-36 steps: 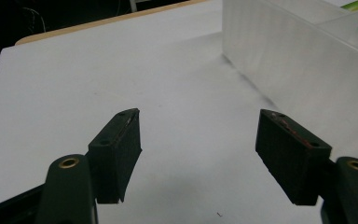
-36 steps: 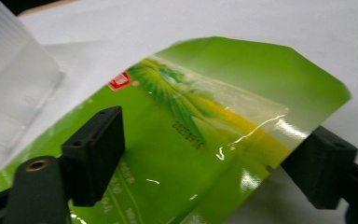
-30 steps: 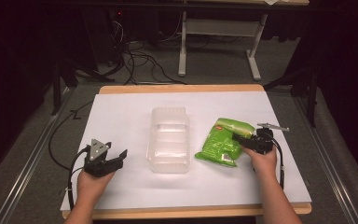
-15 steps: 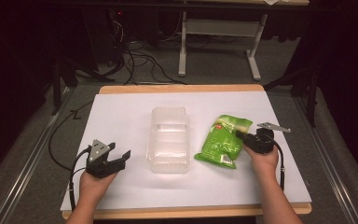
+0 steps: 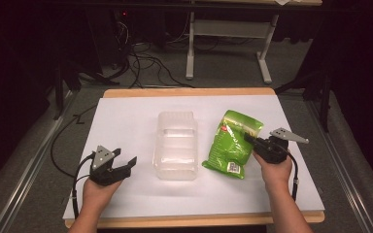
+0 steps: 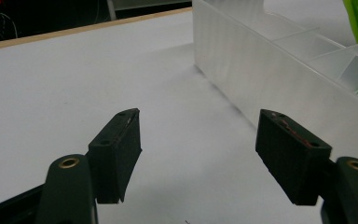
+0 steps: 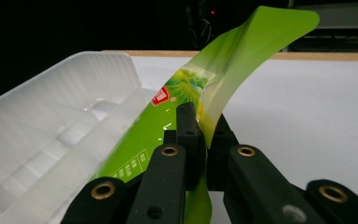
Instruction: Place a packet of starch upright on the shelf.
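Light falls from above onto the white table (image 5: 126, 121), which is bright and even, while the room beyond it sinks into near black. The high view is soft, with fine detail lost. The clear tray (image 5: 176, 144) shows pale glare on its ribs. Left of the left gripper (image 6: 198, 154) the table surface is grainy, and faint shadow lies at the tray wall. Close to the right gripper (image 7: 199, 135) the green bag (image 7: 242, 56) glows translucent and slightly blurred; the near jaws are dark and out of focus.
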`<state>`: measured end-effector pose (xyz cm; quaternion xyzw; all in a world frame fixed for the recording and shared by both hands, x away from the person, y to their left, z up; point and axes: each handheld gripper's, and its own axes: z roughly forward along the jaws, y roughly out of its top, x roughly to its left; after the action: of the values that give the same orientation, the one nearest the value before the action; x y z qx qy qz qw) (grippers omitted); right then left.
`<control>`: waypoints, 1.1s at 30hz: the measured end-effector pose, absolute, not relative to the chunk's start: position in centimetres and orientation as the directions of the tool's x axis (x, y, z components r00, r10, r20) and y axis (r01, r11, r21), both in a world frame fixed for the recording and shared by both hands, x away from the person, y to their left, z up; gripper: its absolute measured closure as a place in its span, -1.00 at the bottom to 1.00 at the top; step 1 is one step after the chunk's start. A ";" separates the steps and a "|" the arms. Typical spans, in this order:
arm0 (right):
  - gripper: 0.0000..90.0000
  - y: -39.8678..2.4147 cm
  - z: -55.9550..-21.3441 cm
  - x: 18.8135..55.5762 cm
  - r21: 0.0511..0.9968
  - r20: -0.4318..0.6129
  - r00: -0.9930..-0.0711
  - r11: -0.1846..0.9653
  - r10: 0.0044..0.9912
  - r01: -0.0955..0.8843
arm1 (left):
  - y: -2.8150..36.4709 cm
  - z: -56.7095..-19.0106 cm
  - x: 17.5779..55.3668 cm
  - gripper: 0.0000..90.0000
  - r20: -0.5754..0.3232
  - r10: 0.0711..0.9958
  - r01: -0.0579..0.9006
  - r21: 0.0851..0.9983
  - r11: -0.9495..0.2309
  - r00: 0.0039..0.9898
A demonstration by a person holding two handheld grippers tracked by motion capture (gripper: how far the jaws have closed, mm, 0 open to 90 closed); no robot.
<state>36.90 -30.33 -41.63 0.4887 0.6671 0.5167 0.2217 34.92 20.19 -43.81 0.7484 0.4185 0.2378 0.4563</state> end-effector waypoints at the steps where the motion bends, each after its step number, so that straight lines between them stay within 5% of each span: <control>1: 0.96 -30.2 -41.4 36.8 0.909 0.205 -0.430 -0.007 0.879 0.417 | 20.2 -43.8 34.9 -0.30 -0.026 0.843 0.409 0.882 -0.233 0.537; 16: 0.98 -28.5 -38.4 34.7 0.954 0.115 -0.492 0.042 0.863 0.296 | 19.8 -43.8 34.9 -0.31 -0.003 0.831 0.392 0.883 -0.259 0.556; 33: 0.99 -29.1 -36.4 35.1 0.985 0.056 -0.432 0.022 0.900 0.174 | 19.7 -43.9 34.8 -0.32 0.007 0.832 0.394 0.879 -0.269 0.554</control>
<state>35.14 -29.12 -36.39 0.4219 0.6364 0.5576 0.3257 34.75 19.72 -43.87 0.7584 0.4042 0.2440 0.4494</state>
